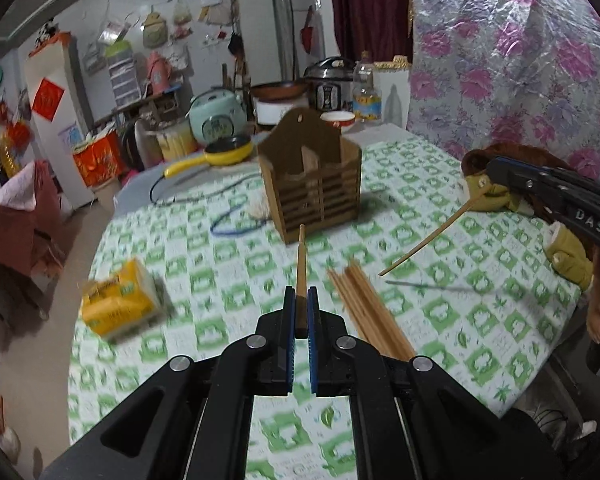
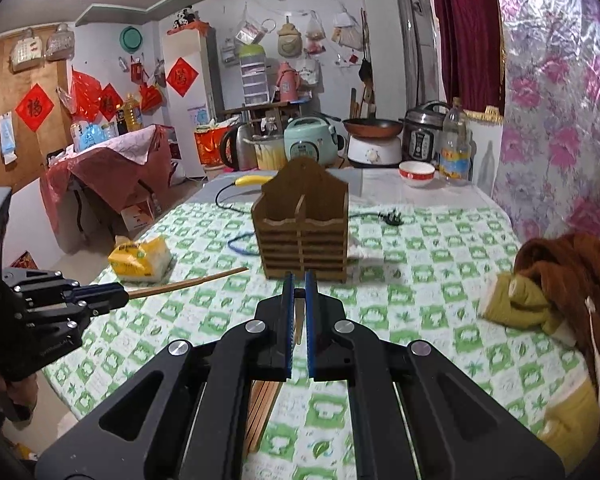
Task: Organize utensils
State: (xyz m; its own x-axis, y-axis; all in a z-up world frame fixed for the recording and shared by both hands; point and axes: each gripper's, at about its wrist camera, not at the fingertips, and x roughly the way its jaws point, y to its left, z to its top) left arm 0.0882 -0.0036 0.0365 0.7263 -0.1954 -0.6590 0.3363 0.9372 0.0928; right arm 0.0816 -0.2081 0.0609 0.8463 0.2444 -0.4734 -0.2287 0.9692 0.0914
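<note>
A brown slatted wooden utensil holder stands upright mid-table on the green-checked cloth. My left gripper is shut on one wooden chopstick whose tip points toward the holder's front. It shows at the left of the right wrist view as the left gripper, its chopstick sticking out to the right. My right gripper is shut on another chopstick, held above the table. A loose bundle of chopsticks lies on the cloth below both grippers.
A yellow tissue pack lies at the table's left edge. A brown and yellow plush garment fills the right side. Cables, a yellow pan, a bowl and cookers crowd the far end.
</note>
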